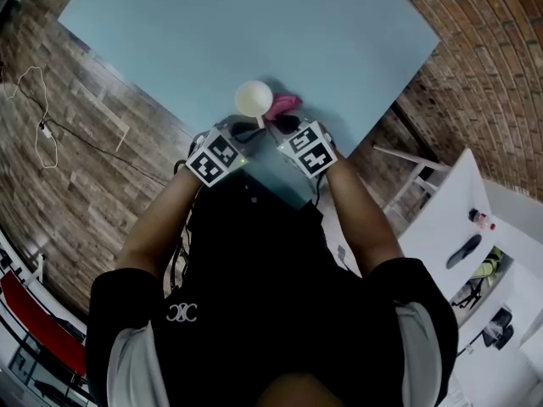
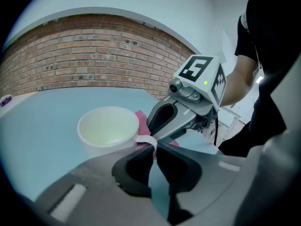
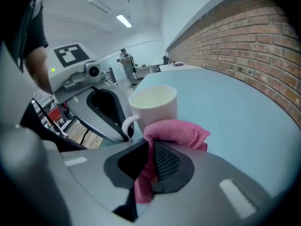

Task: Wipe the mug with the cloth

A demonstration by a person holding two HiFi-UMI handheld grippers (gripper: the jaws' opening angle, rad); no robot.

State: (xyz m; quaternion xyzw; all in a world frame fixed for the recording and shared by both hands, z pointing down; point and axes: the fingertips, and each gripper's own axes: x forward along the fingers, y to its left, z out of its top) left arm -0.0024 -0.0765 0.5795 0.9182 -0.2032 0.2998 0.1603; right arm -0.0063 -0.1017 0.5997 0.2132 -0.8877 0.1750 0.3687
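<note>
Mug (image 1: 253,98): white, upright on the blue table (image 1: 356,32); probably stiff, glazed, slippery, breakable
Left gripper (image 2: 154,150): jaws nearly together, pinching the mug's handle; the safest hold
Cloth (image 3: 176,132): pink, soft, bunched; just beside the mug, by its handle
Right gripper (image 3: 151,149): clamped on the cloth's fold; light pressure should suffice

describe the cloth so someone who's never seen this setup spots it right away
On the pale blue table, find the white mug near the edge closest to the person. The cloth is bunched right beside it, pinched by the right gripper. It is the only pink, fuzzy thing there; the mug is white and the grippers are grey.
</note>
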